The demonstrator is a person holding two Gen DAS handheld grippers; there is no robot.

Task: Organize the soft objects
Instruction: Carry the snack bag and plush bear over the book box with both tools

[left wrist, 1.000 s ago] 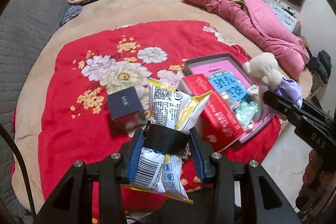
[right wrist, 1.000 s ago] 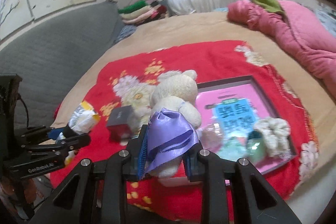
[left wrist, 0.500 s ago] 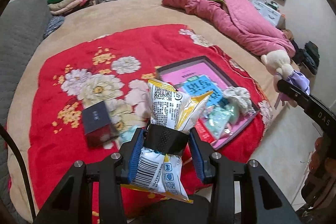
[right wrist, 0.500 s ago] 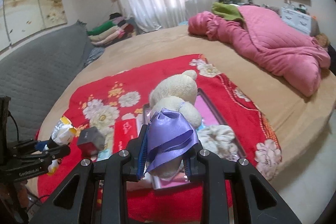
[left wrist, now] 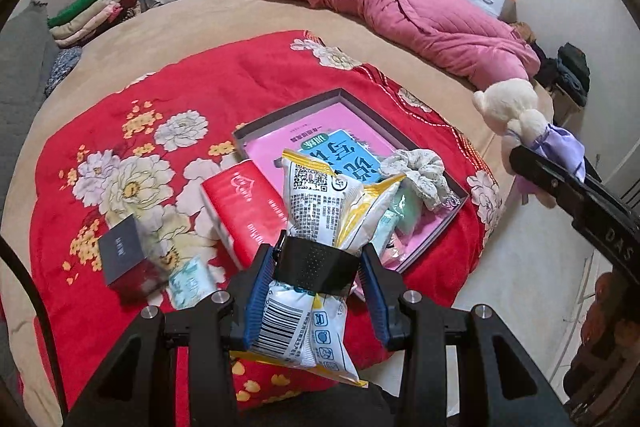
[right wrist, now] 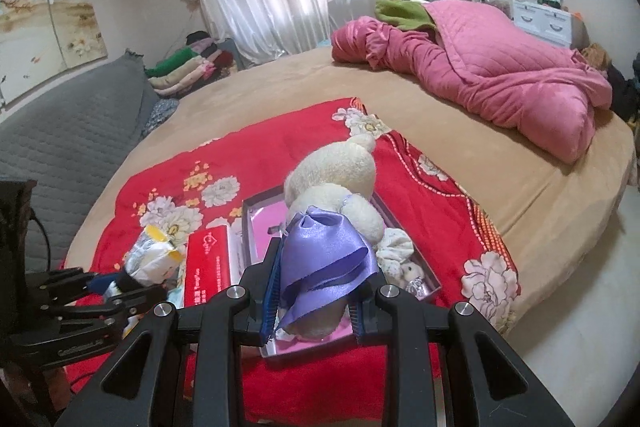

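My left gripper [left wrist: 316, 291] is shut on a white and yellow snack bag [left wrist: 320, 199], held upright above the near edge of the red floral blanket [left wrist: 224, 79]. My right gripper [right wrist: 314, 301] is shut on a cream teddy bear [right wrist: 336, 171] with a purple satin bow [right wrist: 324, 259]; the bear [left wrist: 508, 105] also shows at the right of the left wrist view. Beyond both lies a shallow grey box [left wrist: 280, 123] with a pink lining, holding a blue card, a lace scrunchie [left wrist: 420, 171] and small packets. The left gripper [right wrist: 120, 285] with its bag appears low left in the right wrist view.
A red tissue pack [left wrist: 244, 203], a dark small box [left wrist: 122, 255] and a pale wipes packet [left wrist: 192, 281] lie on the blanket. A pink quilt [right wrist: 480, 67] is heaped at the far right of the tan bed. Folded clothes [right wrist: 188, 67] and a grey headboard [right wrist: 60, 131] are at left.
Both hands have swung sideways with their loads still held. The grey box and blanket have shifted left in both views, and the bear now sits further right of the left gripper.
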